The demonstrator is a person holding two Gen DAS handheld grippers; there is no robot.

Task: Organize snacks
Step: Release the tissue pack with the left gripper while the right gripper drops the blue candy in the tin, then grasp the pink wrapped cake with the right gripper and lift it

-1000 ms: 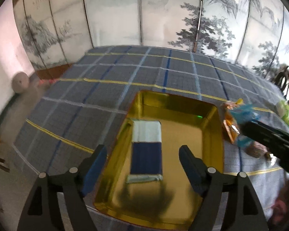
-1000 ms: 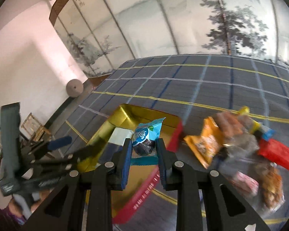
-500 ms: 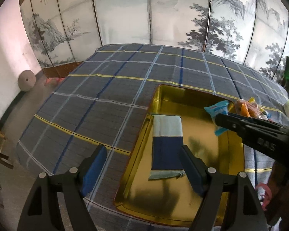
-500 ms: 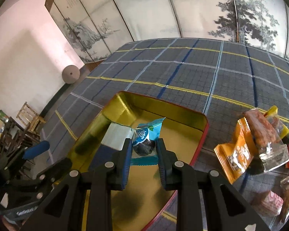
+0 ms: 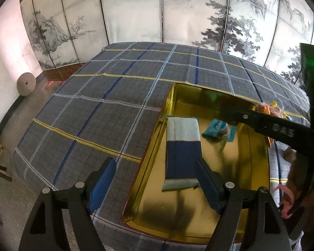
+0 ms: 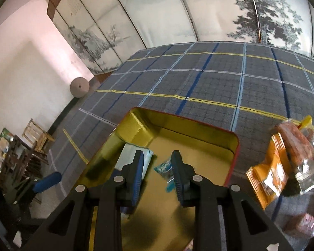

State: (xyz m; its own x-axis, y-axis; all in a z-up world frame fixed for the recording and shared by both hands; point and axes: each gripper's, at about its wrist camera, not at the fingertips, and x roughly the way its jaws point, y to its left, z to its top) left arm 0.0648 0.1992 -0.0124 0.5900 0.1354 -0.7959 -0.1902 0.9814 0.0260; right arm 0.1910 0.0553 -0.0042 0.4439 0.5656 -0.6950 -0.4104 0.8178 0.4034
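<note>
Right wrist view: the right gripper (image 6: 157,168), fingers just parting, frees the small light-blue snack packet (image 6: 165,167) onto the gold metal tin's (image 6: 201,146) floor, at 3 o'clock of the blue-white pack (image 5: 183,144). Withdraw straight up. The left gripper (image 5: 155,185) hovers wide, empty.

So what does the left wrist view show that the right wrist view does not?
Left only: the whole blue-and-white packet, dark half included. Right only: the orange packet and clear bag beside the gold tin, seen plainly. Both: the tin, the small light-blue packet lying in it, and the right gripper, whose jaws have just been opening, with that packet between them, not pressed.
</note>
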